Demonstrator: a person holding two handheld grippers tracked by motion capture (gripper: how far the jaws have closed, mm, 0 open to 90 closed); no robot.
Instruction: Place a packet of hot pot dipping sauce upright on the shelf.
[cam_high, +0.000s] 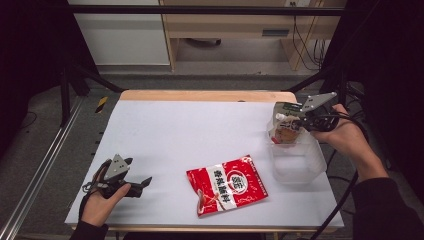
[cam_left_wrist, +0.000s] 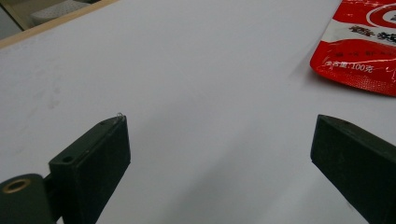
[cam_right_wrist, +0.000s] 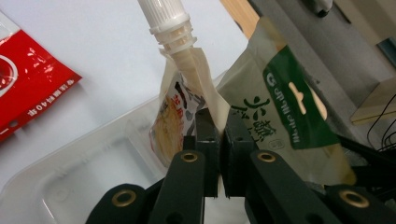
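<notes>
The right gripper (cam_high: 294, 116) is hanging over the clear plastic tub (cam_high: 300, 165) at the right side of the table (cam_high: 175, 135), and its jaws are clenched on the thin edge of a spouted pouch (cam_high: 285, 131), pinching the beige film just below the spout. In the right gripper view the two black jaws are pressing together on that film, with the white screw cap (cam_right_wrist: 164, 14) pointing up and away from them and the printed body of the pouch (cam_right_wrist: 175, 116) hanging on the left of the jaws above the open tub (cam_right_wrist: 84, 172). A beige packet with a green label (cam_right_wrist: 285, 112) is lying just beside the pouch on the other side of the jaws, touching or nearly touching them; whether the jaws are gripping it too is not clear. The person's right hand (cam_high: 345, 135) is wrapping around the gripper body from the right edge of the table. The left gripper (cam_high: 131, 175) is resting low near the table's front left corner in the left hand (cam_high: 102, 200), and its jaws are standing released, wide apart with only the white table surface (cam_left_wrist: 196, 93) between them. A red and white sachet (cam_high: 227, 184) is lying flat on the table between the two grippers, nearer the front edge, apart from the tub; its corner (cam_left_wrist: 359, 42) is showing at the upper right of the left gripper view.
</notes>
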